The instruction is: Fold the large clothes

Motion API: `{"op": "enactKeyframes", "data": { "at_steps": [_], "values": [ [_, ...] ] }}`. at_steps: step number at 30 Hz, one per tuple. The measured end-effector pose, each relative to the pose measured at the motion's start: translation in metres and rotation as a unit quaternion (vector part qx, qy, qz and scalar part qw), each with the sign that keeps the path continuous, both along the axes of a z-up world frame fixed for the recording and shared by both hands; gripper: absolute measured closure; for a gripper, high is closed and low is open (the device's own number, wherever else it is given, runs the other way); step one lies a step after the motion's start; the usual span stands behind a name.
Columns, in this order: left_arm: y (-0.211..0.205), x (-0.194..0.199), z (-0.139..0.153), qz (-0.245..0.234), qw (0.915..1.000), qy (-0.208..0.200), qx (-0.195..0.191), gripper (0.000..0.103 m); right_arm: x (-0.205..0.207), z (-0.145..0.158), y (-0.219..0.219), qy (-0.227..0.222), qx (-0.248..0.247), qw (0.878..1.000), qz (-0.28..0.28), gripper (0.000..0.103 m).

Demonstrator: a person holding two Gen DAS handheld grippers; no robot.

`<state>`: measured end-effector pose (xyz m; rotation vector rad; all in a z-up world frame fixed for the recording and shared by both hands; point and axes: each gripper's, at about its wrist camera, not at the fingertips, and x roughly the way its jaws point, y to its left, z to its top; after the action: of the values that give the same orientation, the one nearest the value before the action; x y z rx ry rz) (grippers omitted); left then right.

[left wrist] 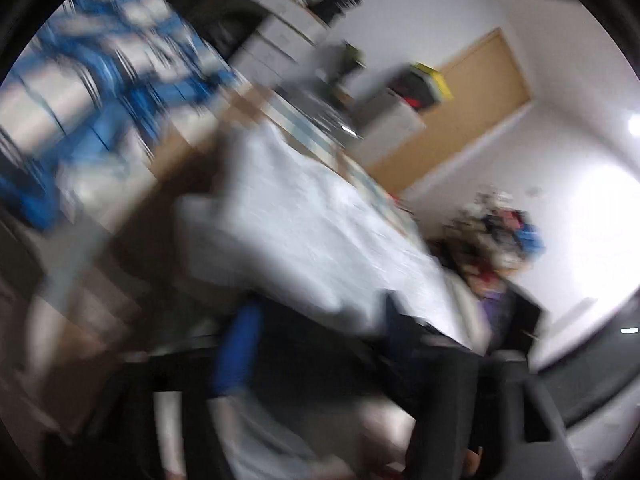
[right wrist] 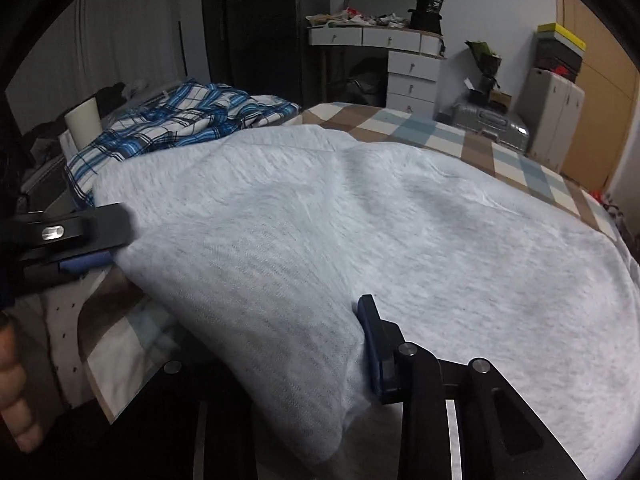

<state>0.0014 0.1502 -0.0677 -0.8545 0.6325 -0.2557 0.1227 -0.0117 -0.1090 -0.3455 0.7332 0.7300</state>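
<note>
Right wrist view, from left to right: the left gripper (right wrist: 108,240) reaches in from the left edge, its black and blue fingers at the garment's left corner; whether they pinch the cloth or stand apart I cannot tell, and the left wrist view is too blurred to settle it. Behind it a blue plaid shirt (right wrist: 172,124) lies crumpled near the head of the bed (right wrist: 500,148). The garment (right wrist: 360,220), a large pale grey knit, spreads over most of the checked bedcover, one edge lifted into a rounded fold at the near side. At that fold the right gripper (right wrist: 356,340) is clamped: one blue pad shows pressed against the cloth, the other is hidden beneath it. Further right stand a white dresser (right wrist: 412,68), a suitcase (right wrist: 492,124) and a wooden door (right wrist: 608,92).

The step looks like carrying the near edge across. To do it well, I judge both corners should travel level and together, keeping the edge taut so no wrinkle is trapped underneath.
</note>
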Motion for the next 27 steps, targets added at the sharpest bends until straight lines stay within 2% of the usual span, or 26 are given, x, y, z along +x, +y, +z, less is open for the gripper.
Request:
{"op": "enactKeyframes", "data": {
  "at_steps": [1, 3, 5, 7, 10, 13, 16, 17, 18, 19, 20, 22, 24, 26, 27],
  "values": [
    [-0.005, 0.000, -0.004, -0.039, 0.9987, -0.009, -0.030, 0.028, -0.002, 0.000, 0.002, -0.003, -0.004, 1.000, 0.000, 0.072],
    [-0.013, 0.004, -0.010, -0.066, 0.9973, -0.003, -0.034, 0.028, -0.007, 0.000, 0.005, -0.011, -0.007, 1.000, -0.002, 0.072],
    [-0.015, 0.013, -0.018, -0.063, 0.9970, 0.017, -0.042, 0.028, -0.007, 0.001, 0.004, -0.008, -0.002, 1.000, -0.003, 0.072],
    [-0.011, 0.023, -0.028, -0.059, 0.9937, 0.027, -0.092, 0.028, -0.009, 0.001, 0.001, 0.000, 0.006, 1.000, -0.002, 0.072],
    [-0.011, 0.038, -0.034, -0.047, 0.9913, 0.031, -0.119, 0.028, -0.015, 0.000, -0.007, 0.016, 0.021, 1.000, -0.006, 0.071],
    [-0.016, 0.043, -0.033, -0.024, 0.9924, 0.041, -0.113, 0.028, -0.030, -0.003, -0.010, 0.019, 0.024, 1.000, -0.003, 0.071],
    [-0.018, 0.039, -0.036, 0.030, 0.9925, 0.058, -0.103, 0.029, -0.040, -0.003, -0.011, 0.019, 0.023, 0.999, 0.014, 0.071],
    [-0.017, 0.036, -0.035, 0.042, 0.9918, 0.058, -0.106, 0.033, -0.042, -0.002, -0.011, 0.019, 0.018, 0.999, 0.023, 0.067],
    [-0.016, 0.035, -0.035, 0.053, 0.9913, 0.061, -0.103, 0.050, -0.044, -0.001, -0.012, 0.019, 0.018, 0.999, 0.032, 0.065],
    [-0.015, 0.035, -0.035, 0.063, 0.9911, 0.071, -0.094, 0.070, -0.045, 0.002, -0.015, 0.023, 0.022, 0.998, 0.045, 0.057],
    [-0.015, 0.035, -0.036, 0.066, 0.9910, 0.074, -0.090, 0.077, -0.045, 0.005, -0.020, 0.035, 0.032, 0.997, 0.063, 0.045],
    [-0.014, 0.033, -0.033, 0.066, 0.9926, 0.070, -0.074, 0.083, -0.044, 0.016, -0.039, 0.068, 0.070, 0.991, 0.094, 0.030],
    [-0.017, 0.031, -0.026, 0.063, 0.9950, 0.060, -0.050, 0.084, -0.039, 0.031, -0.070, 0.088, 0.115, 0.985, 0.096, 0.030],
    [-0.024, 0.027, -0.016, 0.061, 0.9970, 0.047, -0.009, 0.084, -0.030, 0.042, -0.098, 0.082, 0.150, 0.983, 0.059, 0.028],
    [-0.028, 0.025, -0.012, 0.061, 0.9972, 0.042, 0.007, 0.083, -0.021, 0.046, -0.114, 0.077, 0.172, 0.982, 0.018, 0.027]
  ]
}}
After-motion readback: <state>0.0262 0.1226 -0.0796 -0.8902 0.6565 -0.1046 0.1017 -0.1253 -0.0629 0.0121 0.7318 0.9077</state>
